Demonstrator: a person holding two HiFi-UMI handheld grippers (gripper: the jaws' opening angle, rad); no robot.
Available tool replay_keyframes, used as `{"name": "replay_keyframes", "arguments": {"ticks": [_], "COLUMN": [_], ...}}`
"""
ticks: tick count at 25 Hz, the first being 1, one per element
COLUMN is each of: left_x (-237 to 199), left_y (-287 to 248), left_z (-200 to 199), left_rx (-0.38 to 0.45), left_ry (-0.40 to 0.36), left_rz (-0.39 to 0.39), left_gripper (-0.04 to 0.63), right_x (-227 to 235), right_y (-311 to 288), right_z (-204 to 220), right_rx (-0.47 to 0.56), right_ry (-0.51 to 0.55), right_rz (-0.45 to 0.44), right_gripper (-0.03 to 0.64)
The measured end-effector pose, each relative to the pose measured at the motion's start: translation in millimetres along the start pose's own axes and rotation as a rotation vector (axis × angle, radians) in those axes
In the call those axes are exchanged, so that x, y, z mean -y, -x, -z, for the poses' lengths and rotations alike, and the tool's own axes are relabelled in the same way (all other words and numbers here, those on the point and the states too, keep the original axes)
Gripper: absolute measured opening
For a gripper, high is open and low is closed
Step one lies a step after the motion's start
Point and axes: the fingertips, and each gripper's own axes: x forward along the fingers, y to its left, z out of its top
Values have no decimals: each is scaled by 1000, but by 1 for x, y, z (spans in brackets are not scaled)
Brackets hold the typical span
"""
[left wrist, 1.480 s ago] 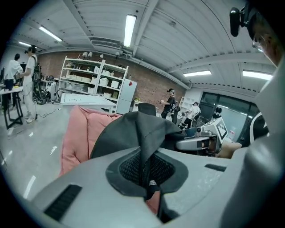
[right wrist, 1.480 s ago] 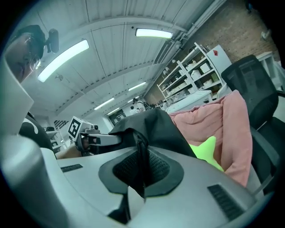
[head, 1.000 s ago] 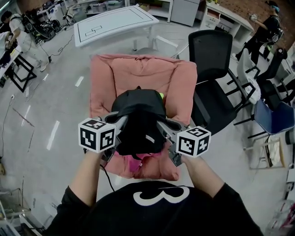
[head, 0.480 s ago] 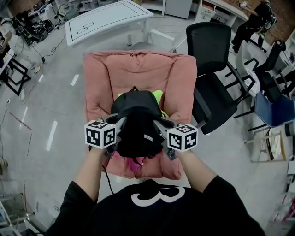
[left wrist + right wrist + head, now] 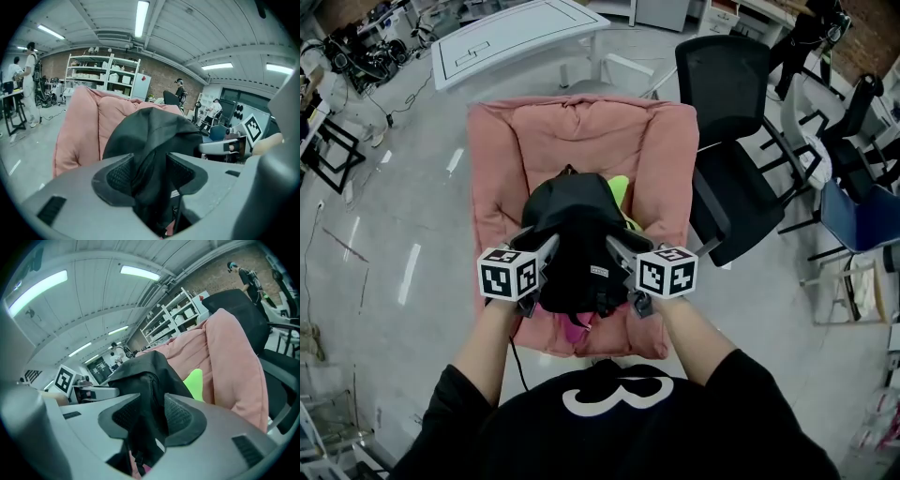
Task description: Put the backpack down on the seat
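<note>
The black backpack (image 5: 577, 234) rests on the seat of the pink armchair (image 5: 502, 159), with a lime-green patch (image 5: 619, 187) showing at its far right side. My left gripper (image 5: 539, 248) is at the bag's left side and my right gripper (image 5: 621, 251) at its right side. In the left gripper view the jaws of the left gripper (image 5: 150, 176) are opening, with a loose fold of backpack (image 5: 154, 131) fabric between them. The right gripper (image 5: 152, 418) is opening too, around a fold of backpack (image 5: 143, 371) fabric beside the green patch (image 5: 194, 380).
A black office chair (image 5: 731, 103) stands close against the armchair's right arm. A white table (image 5: 506, 33) is beyond the armchair. A blue chair (image 5: 858, 220) and more chairs crowd the right side. A person (image 5: 811, 23) stands at the far right.
The backpack has come down and forward onto the pink seat, with the green patch now showing beside it. Both grippers moved a little forward with it.
</note>
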Motion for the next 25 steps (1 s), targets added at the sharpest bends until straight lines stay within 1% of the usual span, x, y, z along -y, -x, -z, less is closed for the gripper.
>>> {"name": "replay_keyframes", "arguments": {"ticks": [2, 3, 4, 7, 9, 13, 15, 17, 19, 20, 21, 23, 25], "left_x": [0, 1, 4, 14, 28, 81, 115, 146, 172, 182, 191, 208, 226], "left_y": [6, 11, 16, 34, 45, 69, 82, 96, 108, 114, 119, 132, 145], "left_z": [2, 4, 6, 10, 8, 10, 12, 12, 8, 6, 4, -2, -10], "left_rx": [24, 33, 39, 51, 63, 59, 57, 73, 99, 109, 116, 141, 171], "left_ry": [26, 31, 24, -33, -38, 6, 31, 72, 124, 148, 163, 162, 131], "left_rz": [-24, -35, -48, -99, -104, -38, 10, 66, 110, 117, 115, 101, 98], "left_gripper": [238, 259, 271, 285, 285, 285, 285, 282, 265, 251, 214, 98, 39], "right_x": [-2, -3, -6, -12, -15, -29, -40, -53, -66, -72, -78, -88, -101], "right_y": [10, 17, 24, 48, 66, 107, 132, 159, 184, 196, 206, 224, 242], "right_z": [3, 5, 6, 9, 9, 5, 0, -7, -12, -15, -18, -28, -41], "right_rx": [-14, -23, -31, -52, -67, -70, -47, -29, -26, -22, -11, 35, 94], "right_ry": [19, 34, 49, 93, 111, 105, 113, 137, 171, 192, 218, 273, 294], "right_rz": [-4, -7, -14, -42, -57, -100, -147, -207, -259, -273, -277, -266, -275], "right_gripper": [205, 223, 230, 233, 233, 232, 232, 232, 230, 229, 218, 147, 66]}}
